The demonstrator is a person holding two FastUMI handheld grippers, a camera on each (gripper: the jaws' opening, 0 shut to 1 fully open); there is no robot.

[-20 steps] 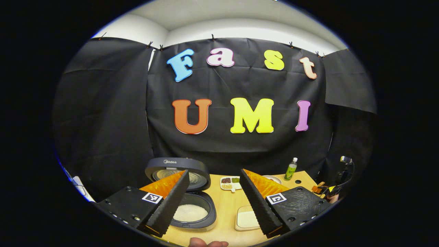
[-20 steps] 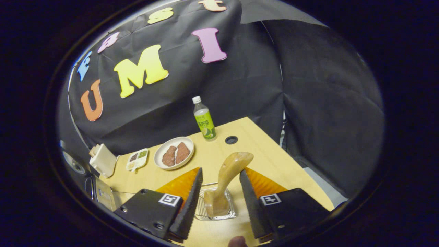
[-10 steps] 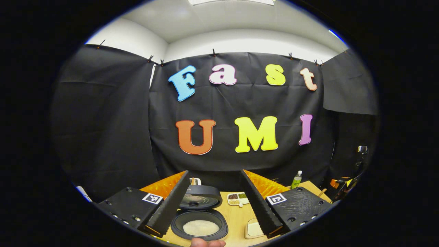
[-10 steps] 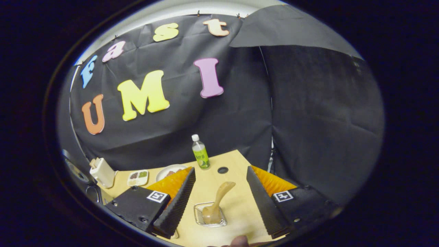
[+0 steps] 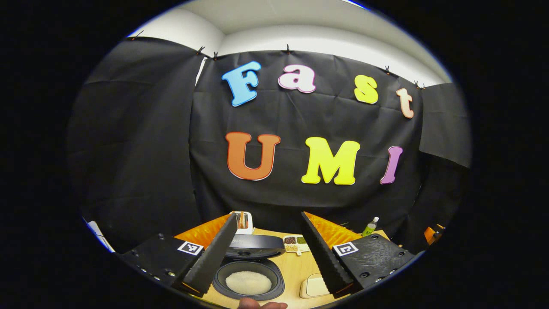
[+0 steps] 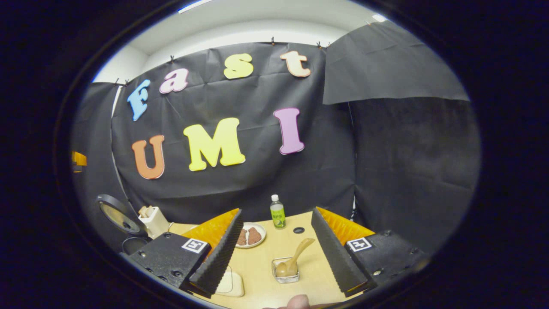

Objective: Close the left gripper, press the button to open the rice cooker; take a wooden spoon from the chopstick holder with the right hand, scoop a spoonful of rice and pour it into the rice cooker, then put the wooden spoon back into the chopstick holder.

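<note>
So we've got the wooden spoon [image 6: 295,259] back in its holder [image 6: 286,271], handle leaning toward the counter's far edge, straight ahead between our right gripper [image 6: 276,253]'s open, empty fingers. Left gripper [image 5: 268,251] open too, over the open rice cooker [image 5: 248,281].

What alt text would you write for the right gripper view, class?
The right gripper hangs open above a wooden table, where a wooden spoon stands in a small clear holder. Behind are a plate of meat and a green bottle.
</note>
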